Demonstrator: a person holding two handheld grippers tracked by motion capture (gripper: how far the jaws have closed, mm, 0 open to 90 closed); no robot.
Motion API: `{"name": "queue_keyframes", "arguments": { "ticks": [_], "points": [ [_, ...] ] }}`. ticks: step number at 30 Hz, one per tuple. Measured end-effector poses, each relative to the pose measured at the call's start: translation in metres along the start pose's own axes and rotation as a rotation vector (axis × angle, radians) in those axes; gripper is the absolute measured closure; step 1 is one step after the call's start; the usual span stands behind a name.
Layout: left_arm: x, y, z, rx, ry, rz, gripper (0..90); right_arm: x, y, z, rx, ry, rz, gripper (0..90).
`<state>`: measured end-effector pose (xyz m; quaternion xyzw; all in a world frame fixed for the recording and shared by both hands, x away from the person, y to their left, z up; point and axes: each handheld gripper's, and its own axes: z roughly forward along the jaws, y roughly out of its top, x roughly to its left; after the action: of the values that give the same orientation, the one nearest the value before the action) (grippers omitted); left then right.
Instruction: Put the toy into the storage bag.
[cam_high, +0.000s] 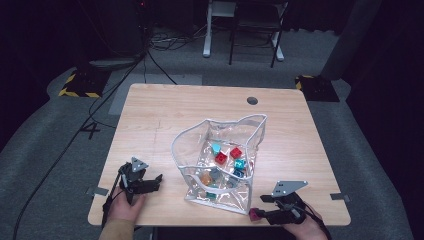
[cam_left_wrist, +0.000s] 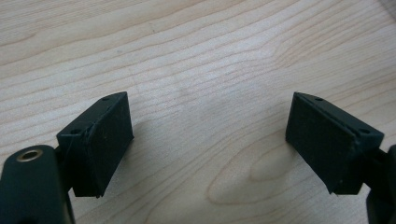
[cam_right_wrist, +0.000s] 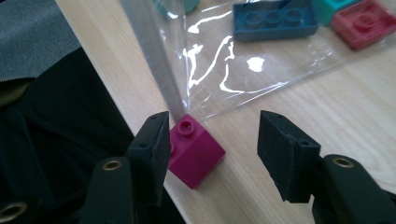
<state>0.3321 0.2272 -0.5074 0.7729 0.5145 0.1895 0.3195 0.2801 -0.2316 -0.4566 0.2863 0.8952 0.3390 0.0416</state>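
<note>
R gripper (cam_right_wrist: 210, 140), jaws half-open, straddles magenta brick (cam_right_wrist: 194, 149) at table's near edge, unpinched; next: squeeze, lift into bag (cam_high: 220, 155).

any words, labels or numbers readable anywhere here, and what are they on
"4": a mark that looks like this digit, on the grey floor left of the table.
Clear bag: no print that can be made out.
Bricks inside the bag and the magenta brick at the table's edge: studs only, any lettering too small to read.
Yellow-black stripes on floor plates: a warning pattern, no words.
</note>
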Motion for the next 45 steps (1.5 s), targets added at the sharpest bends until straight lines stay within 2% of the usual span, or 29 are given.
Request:
{"name": "queue_keyframes", "arguments": {
  "ticks": [5, 10, 13, 16, 21, 27, 33, 37, 39, 42, 45],
  "points": [
    [0.0, 0.0, 0.0, 0.0, 0.001, 0.001, 15.2, 0.003, -0.004, 0.007, -0.006, 0.034, 0.008, 44.7],
    [0.0, 0.0, 0.0, 0.0, 0.0, 0.0, 15.2, 0.006, -0.005, 0.006, -0.021, 0.025, 0.0, 44.6],
    [0.0, 0.0, 0.0, 0.0, 0.0, 0.0, 15.2, 0.009, -0.005, 0.004, -0.029, 0.038, -0.005, 44.3],
    [0.0, 0.0, 0.0, 0.0, 0.0, 0.0, 15.2, 0.015, -0.006, 0.005, -0.018, 0.04, -0.028, 43.7],
    [0.0, 0.0, 0.0, 0.0, 0.0, 0.0, 15.2, 0.014, -0.01, 0.014, 0.01, 0.044, -0.029, 43.5],
    [0.0, 0.0, 0.0, 0.0, 0.0, 0.0, 15.2, 0.009, -0.012, 0.021, 0.032, 0.014, -0.035, 45.3],
    [0.0, 0.0, 0.0, 0.0, 0.0, 0.0, 15.2, -0.001, -0.013, 0.022, 0.03, -0.015, -0.013, 46.3],
    [0.0, 0.0, 0.0, 0.0, 0.0, 0.0, 15.2, -0.007, -0.013, 0.023, 0.038, -0.033, 0.001, 44.3],
    [0.0, 0.0, 0.0, 0.0, 0.001, 0.0, 15.2, -0.009, -0.014, 0.025, 0.034, -0.053, -0.01, 41.9],
    [0.0, 0.0, 0.0, 0.0, 0.0, 0.0, 15.2, -0.01, -0.014, 0.025, 0.035, -0.072, -0.014, 49.2],
    [0.0, 0.0, 0.0, 0.0, 0.0, 0.0, 15.2, -0.011, -0.013, 0.024, 0.038, -0.082, -0.008, 50.7]
  ]
}}
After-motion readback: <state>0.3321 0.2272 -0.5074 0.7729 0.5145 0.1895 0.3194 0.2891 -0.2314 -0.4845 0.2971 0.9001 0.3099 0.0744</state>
